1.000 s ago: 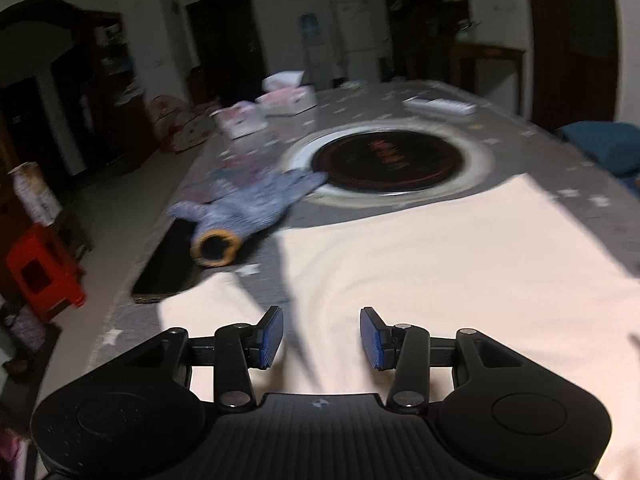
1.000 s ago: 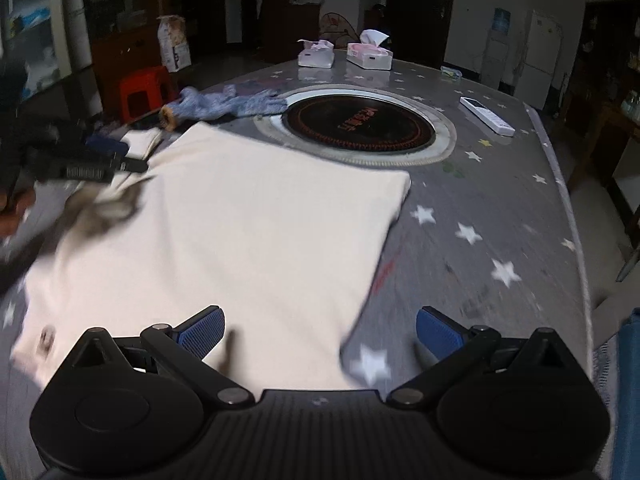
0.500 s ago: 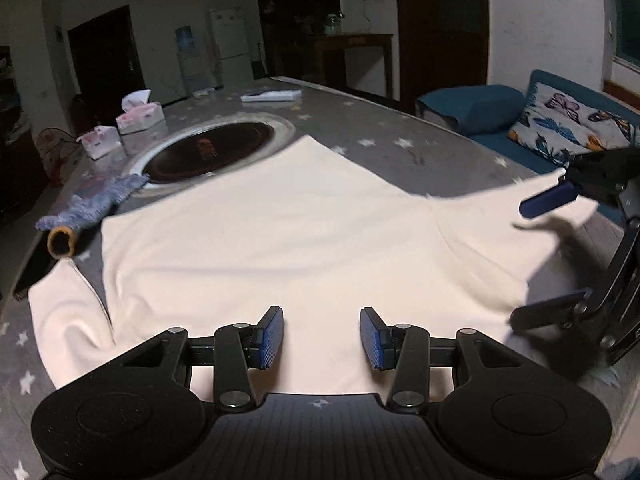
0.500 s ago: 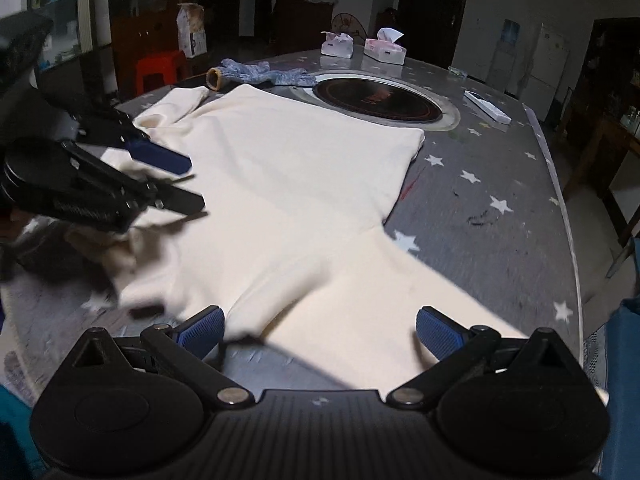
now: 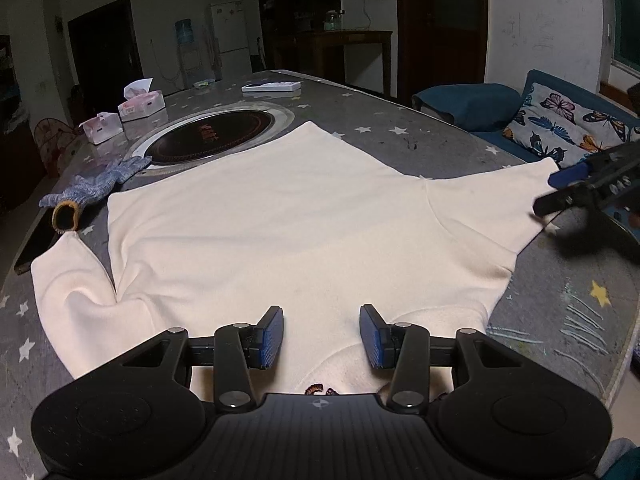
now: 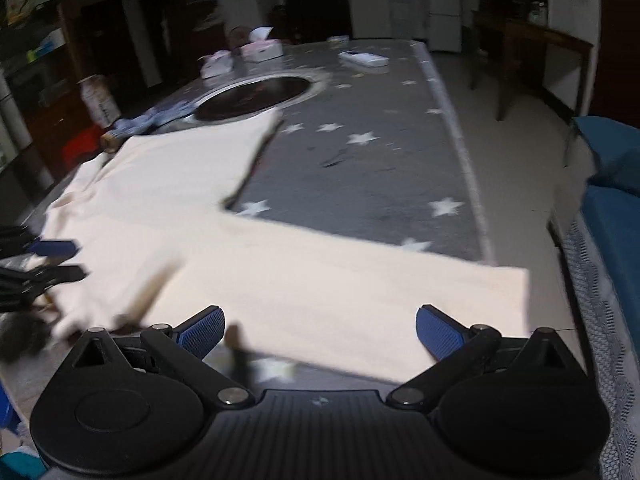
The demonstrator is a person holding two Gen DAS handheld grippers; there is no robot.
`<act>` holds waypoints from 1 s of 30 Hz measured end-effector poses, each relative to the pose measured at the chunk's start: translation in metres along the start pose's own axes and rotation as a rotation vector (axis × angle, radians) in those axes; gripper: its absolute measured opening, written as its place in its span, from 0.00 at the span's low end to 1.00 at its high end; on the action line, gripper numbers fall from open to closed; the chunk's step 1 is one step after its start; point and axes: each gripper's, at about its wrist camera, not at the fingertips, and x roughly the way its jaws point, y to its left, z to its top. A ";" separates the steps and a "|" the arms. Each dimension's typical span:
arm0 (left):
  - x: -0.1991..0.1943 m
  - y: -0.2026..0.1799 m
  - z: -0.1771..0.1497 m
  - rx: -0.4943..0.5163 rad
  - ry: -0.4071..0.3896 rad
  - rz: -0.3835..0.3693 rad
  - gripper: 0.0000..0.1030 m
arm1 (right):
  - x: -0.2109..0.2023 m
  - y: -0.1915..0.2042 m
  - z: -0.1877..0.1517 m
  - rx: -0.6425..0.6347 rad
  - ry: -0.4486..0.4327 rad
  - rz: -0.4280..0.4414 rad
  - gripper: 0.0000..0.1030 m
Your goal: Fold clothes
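Observation:
A cream sweatshirt (image 5: 280, 216) lies spread flat on the grey star-patterned table (image 5: 440, 140), hem toward the far side. My left gripper (image 5: 321, 336) hovers open over the collar area, with nothing between its blue pads. The left sleeve (image 5: 72, 292) is bunched at the near left. In the right wrist view the right sleeve (image 6: 380, 292) stretches toward the table's right edge. My right gripper (image 6: 320, 334) stands wide open just above it. That gripper also appears in the left wrist view as the right gripper (image 5: 560, 188), beside the cuff.
A round inset hob (image 5: 212, 136) sits mid-table, with two tissue boxes (image 5: 140, 104) and a remote (image 5: 272, 87) beyond it. A blue knit glove (image 5: 92, 188) and a dark phone (image 5: 32, 248) lie at the left edge. A sofa with cushions (image 5: 560, 124) stands to the right.
My left gripper swung from the glove side to over the collar. My right gripper moved right, from the shirt body to the right sleeve. Both stayed open.

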 end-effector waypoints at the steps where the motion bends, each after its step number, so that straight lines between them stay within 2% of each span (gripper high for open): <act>1: -0.001 0.000 -0.001 0.000 0.001 -0.001 0.44 | 0.002 -0.004 0.002 -0.001 0.002 -0.018 1.00; 6: -0.006 -0.003 -0.005 -0.006 -0.002 0.006 0.44 | 0.020 -0.015 0.014 -0.044 0.012 -0.113 1.00; 12: -0.008 0.001 -0.004 -0.036 -0.007 -0.004 0.44 | 0.027 -0.013 0.024 -0.057 0.002 -0.141 1.00; 17: -0.019 0.024 0.000 -0.114 -0.035 0.000 0.45 | 0.023 0.002 0.027 -0.102 -0.026 -0.157 1.00; 24: -0.026 0.081 0.008 -0.249 -0.068 0.156 0.50 | 0.019 0.041 0.028 -0.201 -0.043 -0.071 1.00; 30: -0.015 0.141 0.010 -0.374 -0.047 0.311 0.52 | 0.030 0.056 0.018 -0.222 -0.024 -0.055 1.00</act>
